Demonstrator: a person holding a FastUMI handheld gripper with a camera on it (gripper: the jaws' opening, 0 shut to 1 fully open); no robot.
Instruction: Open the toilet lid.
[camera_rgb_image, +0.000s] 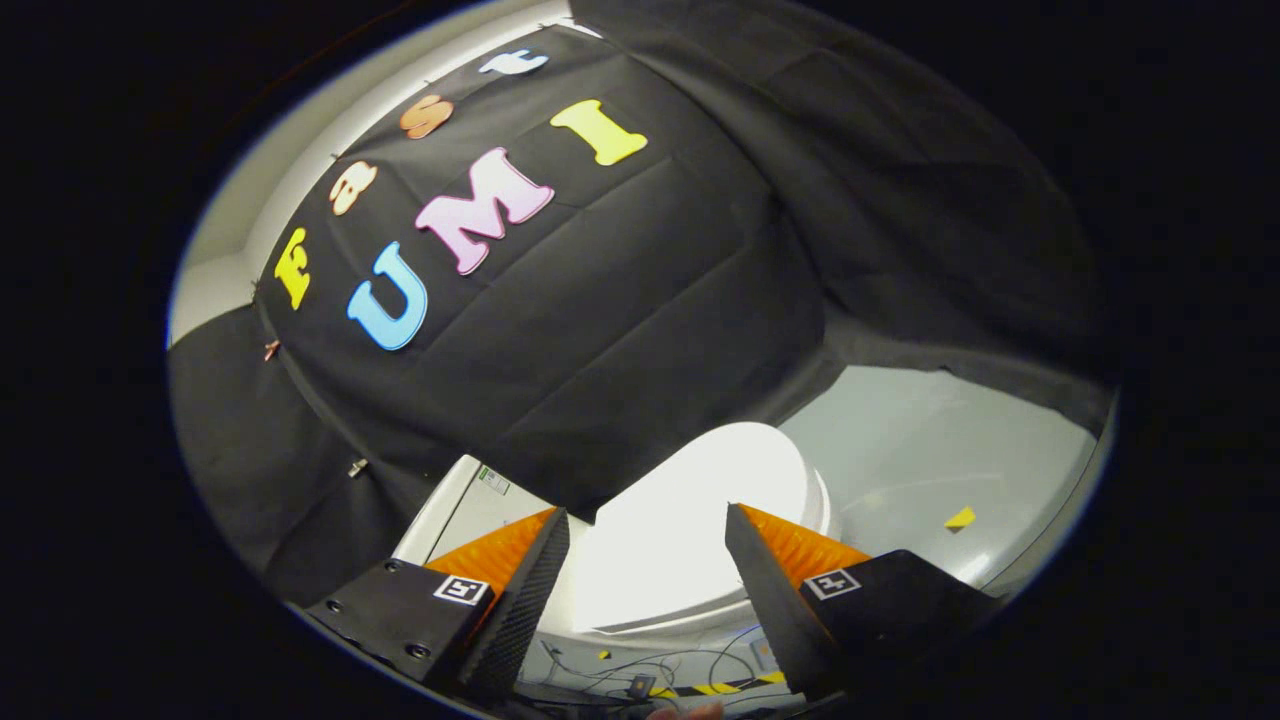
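Observation:
A white toilet stands against the black cloth wall, its lid (690, 510) down flat over the bowl and brightly lit. The white tank (470, 510) sits behind it, partly under the cloth. My gripper (648, 525) is open, hovering above the toilet; the lid shows through the wide gap between the two fingers and lies beyond them, apart from both. Nothing is held between the fingers.
Grey floor (930, 460) spreads beside the toilet, with a small yellow scrap (960, 518) on it. Thin cables (640, 665) and a strip of yellow-black tape (720, 687) lie on the floor below the fingers. Black cloth (620, 330) hangs close behind the tank.

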